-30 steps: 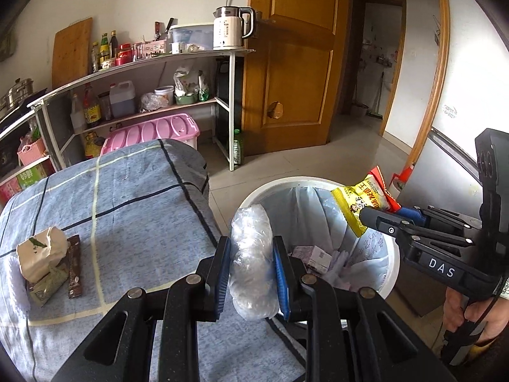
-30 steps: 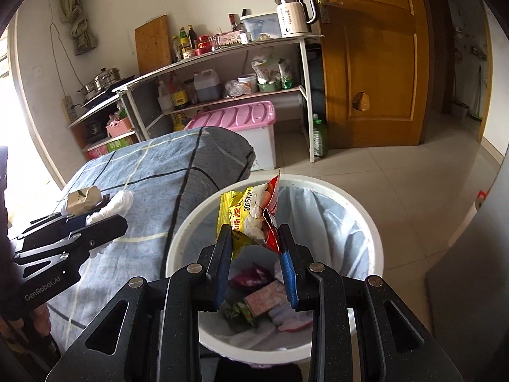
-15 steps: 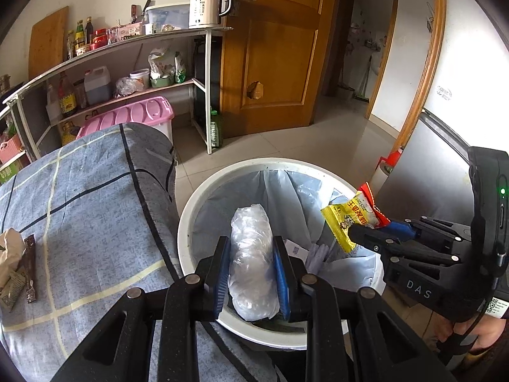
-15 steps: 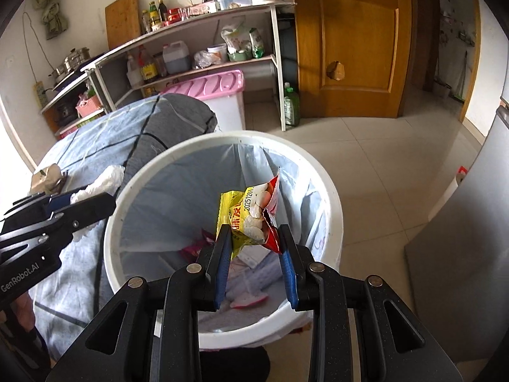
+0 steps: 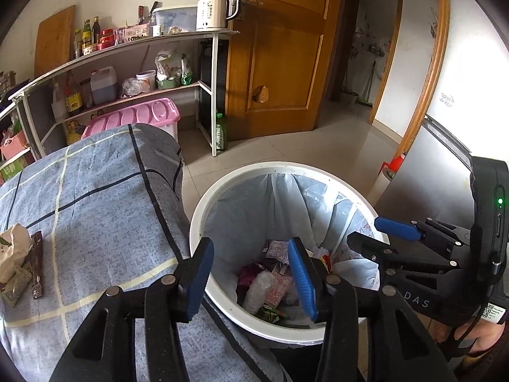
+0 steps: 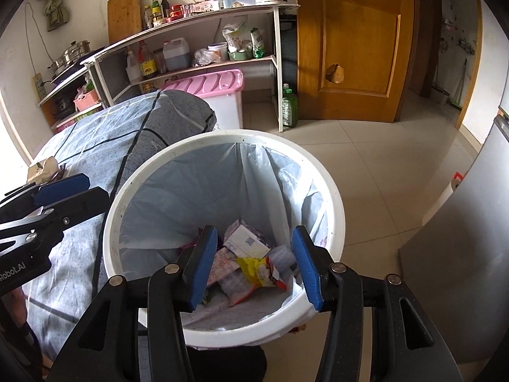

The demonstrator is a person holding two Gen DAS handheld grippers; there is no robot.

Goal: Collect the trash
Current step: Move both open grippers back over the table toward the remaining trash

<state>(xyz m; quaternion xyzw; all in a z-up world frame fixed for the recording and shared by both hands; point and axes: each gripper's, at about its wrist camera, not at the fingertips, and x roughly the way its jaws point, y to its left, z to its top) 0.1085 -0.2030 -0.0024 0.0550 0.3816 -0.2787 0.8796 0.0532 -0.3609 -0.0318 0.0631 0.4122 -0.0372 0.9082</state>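
A white trash bin (image 5: 203, 210) (image 6: 334, 197) with a pale blue liner stands on the floor beside the table. My left gripper (image 5: 251, 273) is open and empty over the bin's near rim. The clear plastic wad (image 5: 259, 289) lies inside among wrappers. My right gripper (image 6: 254, 264) is open and empty over the bin. The yellow snack bag (image 6: 259, 270) lies inside on the other trash. More trash, a crumpled paper bag (image 5: 11, 251) (image 6: 43, 168) and a brown wrapper (image 5: 36, 264), lies on the table. Each gripper shows in the other's view: the right (image 5: 378, 232), the left (image 6: 79, 187).
The table (image 5: 95, 191) has a blue-grey checked cloth. A shelf rack (image 5: 127, 63) with bottles and a kettle stands behind, with a pink-lidded box (image 5: 136, 117) under it. A wooden door (image 5: 280, 63) and a grey appliance (image 6: 470, 222) flank the tiled floor.
Both grippers opened over the bin. The clear plastic wad dropped from the left one and the yellow snack bag from the right; both now lie inside the bin.
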